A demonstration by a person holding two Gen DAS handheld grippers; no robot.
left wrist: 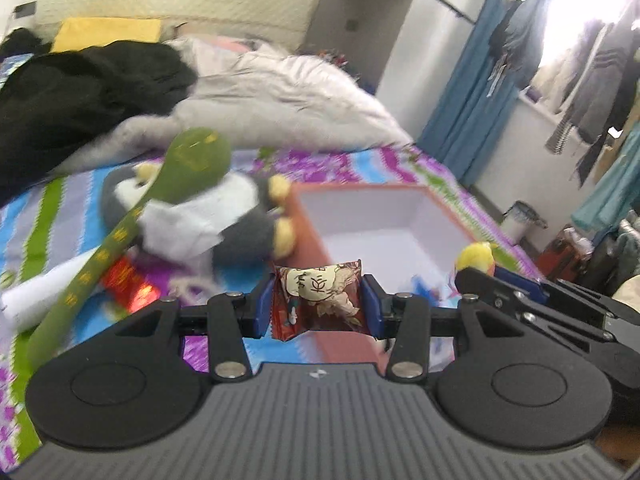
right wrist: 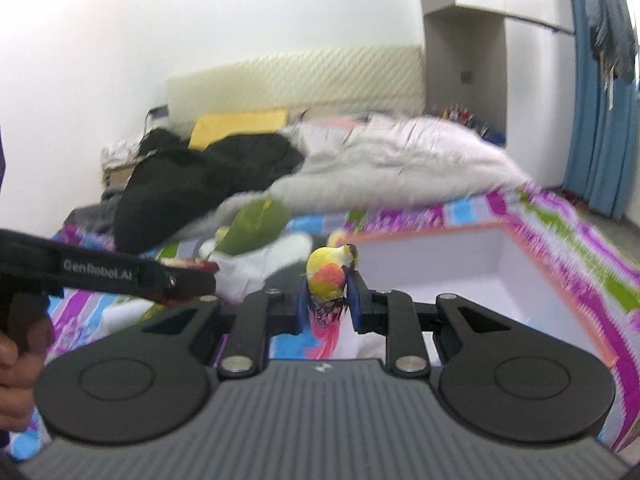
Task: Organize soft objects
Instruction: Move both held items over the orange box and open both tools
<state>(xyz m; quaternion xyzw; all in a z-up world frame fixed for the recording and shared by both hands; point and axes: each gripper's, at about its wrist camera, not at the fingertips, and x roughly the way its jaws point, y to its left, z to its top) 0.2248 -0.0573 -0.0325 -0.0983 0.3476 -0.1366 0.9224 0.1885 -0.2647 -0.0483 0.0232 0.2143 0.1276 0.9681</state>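
Observation:
My left gripper (left wrist: 318, 300) is shut on a small dark red printed packet (left wrist: 320, 300), held just before the near wall of an open orange box with a white inside (left wrist: 384, 236). My right gripper (right wrist: 326, 300) is shut on a small yellow, orange and pink parrot toy (right wrist: 326, 280), held at the box's (right wrist: 460, 272) left edge. The parrot also shows in the left wrist view (left wrist: 476, 258), with the right gripper's body beside it. A grey and white penguin plush (left wrist: 200, 216) lies left of the box, with a long green plush (left wrist: 176, 184) over it.
Everything lies on a bed with a striped purple, blue and green sheet (left wrist: 360, 164). A white duvet (left wrist: 280, 92) and black clothing (left wrist: 80, 92) are piled behind. A red shiny packet (left wrist: 128, 284) and a white roll (left wrist: 44, 292) lie at the left. Blue curtains and hanging clothes are at the right.

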